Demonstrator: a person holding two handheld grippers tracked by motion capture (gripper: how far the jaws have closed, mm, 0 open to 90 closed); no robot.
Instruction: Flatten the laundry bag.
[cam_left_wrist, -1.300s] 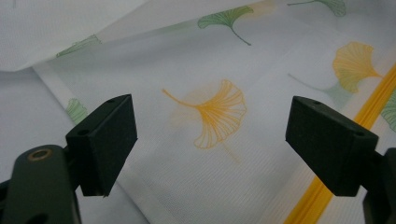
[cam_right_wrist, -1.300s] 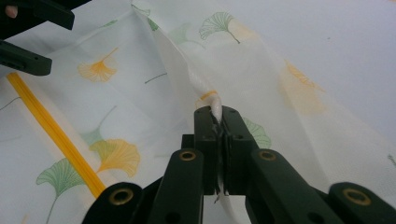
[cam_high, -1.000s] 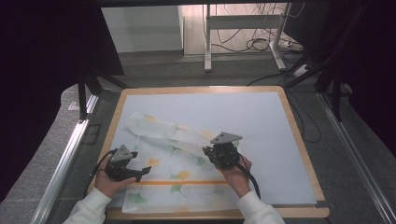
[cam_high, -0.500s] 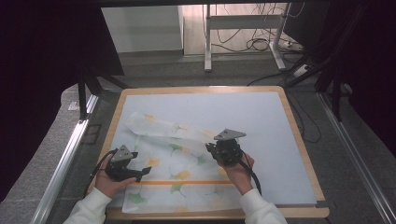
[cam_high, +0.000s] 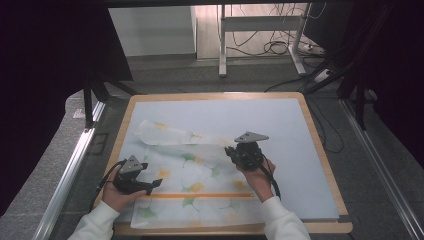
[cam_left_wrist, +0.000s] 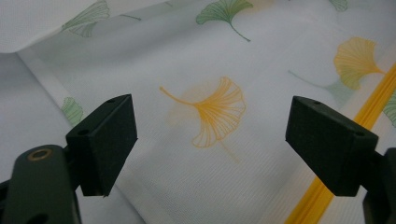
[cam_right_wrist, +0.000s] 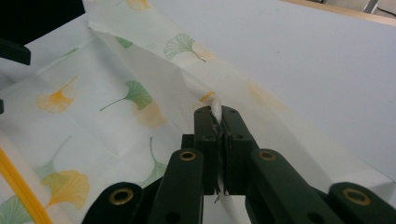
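Printed cloth (cam_high: 192, 175) lies lower centre on white mat (cam_high: 280, 125). Right gripper (cam_high: 231, 150) clenched on folded cloth edge; left gripper (cam_high: 156, 183) released, hovering lower left. Advice: lift pinched edge slowly, keep fold aligned, avoid dragging cloth.

Your left hand (cam_high: 116, 196) comes in from the bottom left in a white sleeve, wrapped around the black two-jaw left gripper (cam_high: 152, 184), which lies low and points to the right, its jaws spread wide with nothing pressed between the pads (cam_left_wrist: 105, 140). Your right hand (cam_high: 257, 177) reaches further forward, holding the black right gripper (cam_high: 231, 151) with its jaws clamped together on a pinched fold of thin white leaf-printed cloth (cam_right_wrist: 216, 111).
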